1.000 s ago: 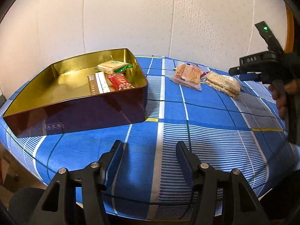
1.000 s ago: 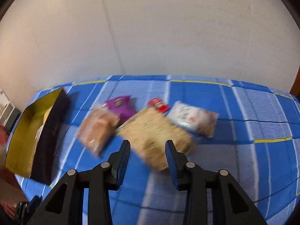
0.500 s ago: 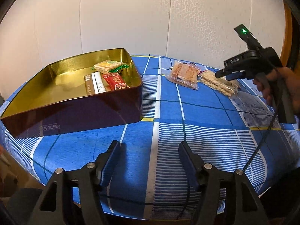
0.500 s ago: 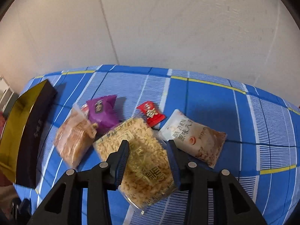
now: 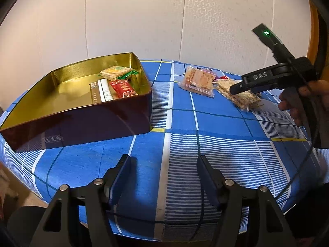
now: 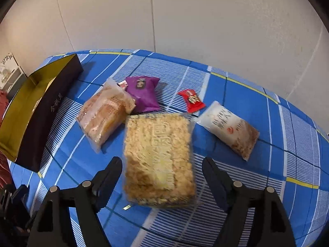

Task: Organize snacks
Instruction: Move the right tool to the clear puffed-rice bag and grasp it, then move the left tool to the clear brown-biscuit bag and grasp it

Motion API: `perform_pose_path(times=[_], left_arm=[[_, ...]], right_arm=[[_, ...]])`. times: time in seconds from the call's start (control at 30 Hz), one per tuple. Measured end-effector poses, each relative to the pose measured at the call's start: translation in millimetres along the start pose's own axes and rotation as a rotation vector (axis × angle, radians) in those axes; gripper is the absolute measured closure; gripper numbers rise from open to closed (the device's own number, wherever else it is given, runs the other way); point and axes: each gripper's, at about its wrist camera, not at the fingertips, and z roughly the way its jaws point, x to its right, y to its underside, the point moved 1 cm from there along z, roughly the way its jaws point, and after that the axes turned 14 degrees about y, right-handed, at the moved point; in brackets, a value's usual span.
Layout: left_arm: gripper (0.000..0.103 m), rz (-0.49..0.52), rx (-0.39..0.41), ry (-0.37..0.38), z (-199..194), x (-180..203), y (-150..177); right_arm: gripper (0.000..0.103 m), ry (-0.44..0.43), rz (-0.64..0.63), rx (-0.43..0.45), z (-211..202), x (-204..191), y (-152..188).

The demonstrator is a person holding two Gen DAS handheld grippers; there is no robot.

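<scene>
Looking along the left gripper (image 5: 163,171), its two fingers stand wide apart with nothing between them, low over the blue checked tablecloth (image 5: 216,123) near the table's front edge. Past them on the left sits the gold-lined box (image 5: 98,121) with dark outer walls, and only this view shows its contents: a green-wrapped cracker pack (image 5: 117,72), a red packet (image 5: 123,89) and a brown-and-white bar (image 5: 101,93), all lying near the far right corner. Farther right, the right gripper (image 5: 239,88) reaches over the loose snacks on the cloth, held by a hand (image 5: 308,100). From the right wrist camera the box (image 6: 55,107) shows only its side wall and gold rim at the left, but the loose snacks are plain: a clear pack of orange wafers (image 6: 104,115), a purple packet (image 6: 143,92) touching it, a small red candy (image 6: 192,99), a white packet (image 6: 231,129), and a crumbly rice cake pack (image 6: 159,160), somewhat blurred. The right gripper (image 6: 162,171) has its fingers spread apart on either side of the rice cake pack, not visibly touching it.
</scene>
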Motion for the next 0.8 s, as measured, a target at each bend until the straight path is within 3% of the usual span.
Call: perform_pose_path(times=[0.07,0.1,0.23,0.57,0.8], left_arm=[[0.036,-0.005,-0.001,0.002,-0.1,-0.1,-0.5],[0.036,-0.007,-0.001,0.004,-0.6,-0.1,-0.3],[0.036,0.0,-0.006,-0.001,1.1,0.9,-1.2],[0.036,0.089,-0.058,0.074,6.0,30.9,-5.3],[0.036,0.167,-0.076,0.113,6.3,61.0,-11.9]], right_arm=[[0.023,0.053,-0.026,-0.023,4.1,-7.4,-2.1],[0.03,0.046,-0.036,-0.031,5.1,-10.7,-0.6],[0.031,0.071,-0.055,-0.019,-4.1,-16.7,11.6],[0.031,0.187,0.2,0.066,-46.0,32.3,107.1],[0.029,0.168,0.287,0.113,-48.3,52.2,125.1]])
